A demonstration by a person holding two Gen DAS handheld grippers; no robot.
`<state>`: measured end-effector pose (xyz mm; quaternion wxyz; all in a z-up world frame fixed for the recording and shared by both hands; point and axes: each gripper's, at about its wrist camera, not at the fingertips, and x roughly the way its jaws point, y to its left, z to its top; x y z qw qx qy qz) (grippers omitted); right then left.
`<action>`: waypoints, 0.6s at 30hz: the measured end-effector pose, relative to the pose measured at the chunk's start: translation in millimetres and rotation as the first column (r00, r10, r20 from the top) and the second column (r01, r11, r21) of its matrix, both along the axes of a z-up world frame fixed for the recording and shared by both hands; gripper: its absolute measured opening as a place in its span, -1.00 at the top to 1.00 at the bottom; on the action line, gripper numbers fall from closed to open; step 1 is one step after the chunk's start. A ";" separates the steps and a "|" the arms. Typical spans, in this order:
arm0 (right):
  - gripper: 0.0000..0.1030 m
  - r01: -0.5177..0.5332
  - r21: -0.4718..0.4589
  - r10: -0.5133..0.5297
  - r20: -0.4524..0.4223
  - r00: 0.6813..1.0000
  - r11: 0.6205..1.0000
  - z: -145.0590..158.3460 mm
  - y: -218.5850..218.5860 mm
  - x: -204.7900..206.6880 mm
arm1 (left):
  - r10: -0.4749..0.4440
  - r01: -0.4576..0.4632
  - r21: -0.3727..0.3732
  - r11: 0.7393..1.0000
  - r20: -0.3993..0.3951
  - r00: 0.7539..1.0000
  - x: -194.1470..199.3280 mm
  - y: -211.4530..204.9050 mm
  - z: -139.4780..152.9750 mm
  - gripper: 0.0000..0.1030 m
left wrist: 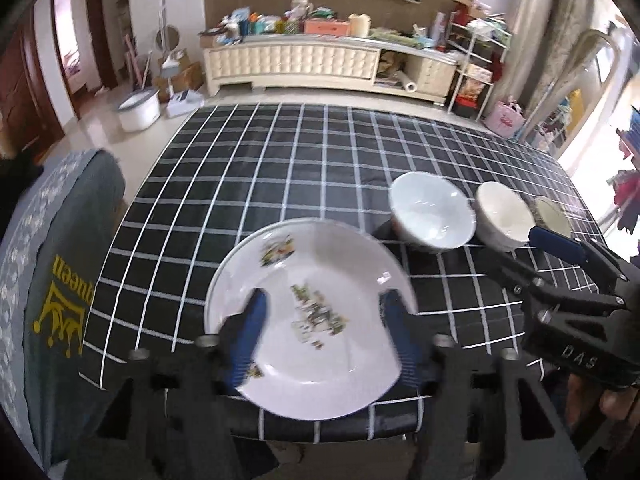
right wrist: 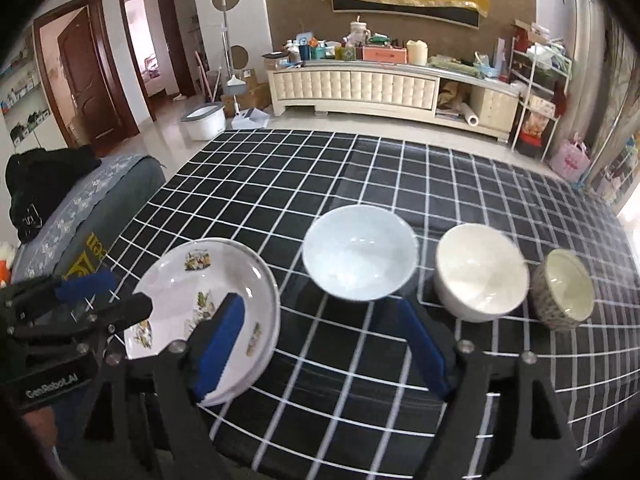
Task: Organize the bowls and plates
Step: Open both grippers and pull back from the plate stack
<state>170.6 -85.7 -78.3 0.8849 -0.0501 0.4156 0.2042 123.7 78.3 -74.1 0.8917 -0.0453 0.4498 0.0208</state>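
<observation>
**Left wrist view: plate between spread fingers, three bowls in a row**

Left wrist camera looks down on a white plate (left wrist: 316, 316) with small printed pictures, lying near the front edge of a table under a black cloth with white grid lines (left wrist: 280, 168). The left gripper (left wrist: 322, 314) hangs over the plate with its blue-padded fingers (left wrist: 250, 332) spread wide, one over each side of the plate; whether the pads touch it cannot be told.

To the right of the plate stand three bowls in a line: a pale blue-white bowl (right wrist: 360, 252), a white bowl (right wrist: 480, 270) just beside it, and a smaller patterned bowl (right wrist: 566, 288) touching or nearly touching the white one.

The right gripper (right wrist: 320, 320) is open, its fingers apart and holding nothing. It hovers in front of the pale bowl, the left pad over the plate's right rim, the right pad over bare cloth.

A grey cushion with yellow lettering (left wrist: 68, 300) sits left of the table.
</observation>
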 end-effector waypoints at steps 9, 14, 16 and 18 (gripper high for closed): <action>-0.74 0.032 -0.009 -0.032 0.036 0.999 0.999 27.2 -31.1 7.6 | -0.047 0.047 0.004 0.999 0.040 0.998 19.8 -25.5 24.7 -0.37; -0.85 0.034 0.024 -0.034 0.021 0.999 0.999 35.0 -41.6 21.5 | -0.072 0.072 0.015 0.997 0.049 0.996 34.7 -33.4 34.2 -0.37; -0.86 0.039 0.023 -0.039 0.019 0.999 0.999 37.1 -43.3 27.8 | -0.079 0.078 0.018 0.997 0.047 0.996 42.0 -35.3 36.0 -0.37; -0.87 0.044 0.013 -0.044 0.022 0.999 0.999 38.4 -43.2 35.0 | -0.083 0.082 0.016 0.996 0.039 0.996 51.2 -36.1 35.9 -0.37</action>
